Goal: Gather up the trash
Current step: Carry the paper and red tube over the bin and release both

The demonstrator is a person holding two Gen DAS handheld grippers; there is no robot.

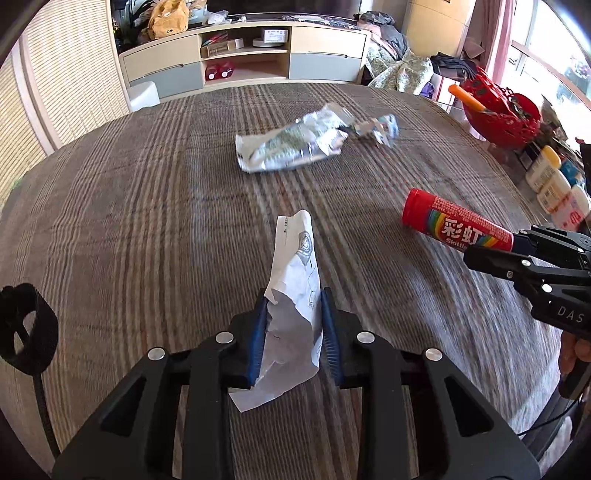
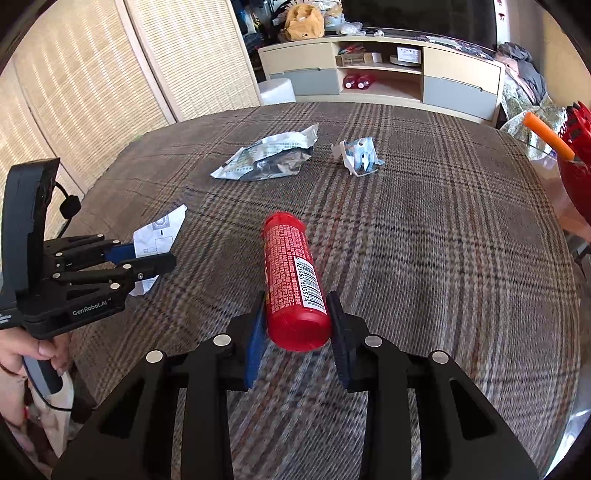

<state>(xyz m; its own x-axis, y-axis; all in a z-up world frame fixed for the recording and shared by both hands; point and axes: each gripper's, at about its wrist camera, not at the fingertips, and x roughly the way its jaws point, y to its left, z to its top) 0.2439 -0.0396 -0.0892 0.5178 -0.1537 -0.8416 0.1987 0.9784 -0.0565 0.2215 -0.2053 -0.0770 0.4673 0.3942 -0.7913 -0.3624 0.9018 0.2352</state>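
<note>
A: The plaid tablecloth [image 2: 424,229] still bore a foil wrapper [image 2: 266,158].

B: Yes; the left gripper [image 1: 293,321] clamped a paper scrap [image 1: 293,295], the right gripper [image 2: 295,325] clamped the red candy tube [image 2: 293,280]. Both looked lifted; a bin was needed next.

**A living room in a home**

This is a room where people live. A big table [image 2: 424,229] has a brown checked cloth on it. Behind it stands a long, low cabinet [image 2: 380,70] with drawers and open shelves. A yellow bag [image 2: 304,22] sits on top of it. Clothes and cloths [image 1: 399,59] lie in a heap beside the cabinet. A window [image 1: 535,62] with a pink curtain lets in sunlight. Woven screens [image 2: 110,74] cover the wall. A red basket [image 1: 502,110] and lotion bottles [image 1: 554,184] stand at the table's edge.
</note>
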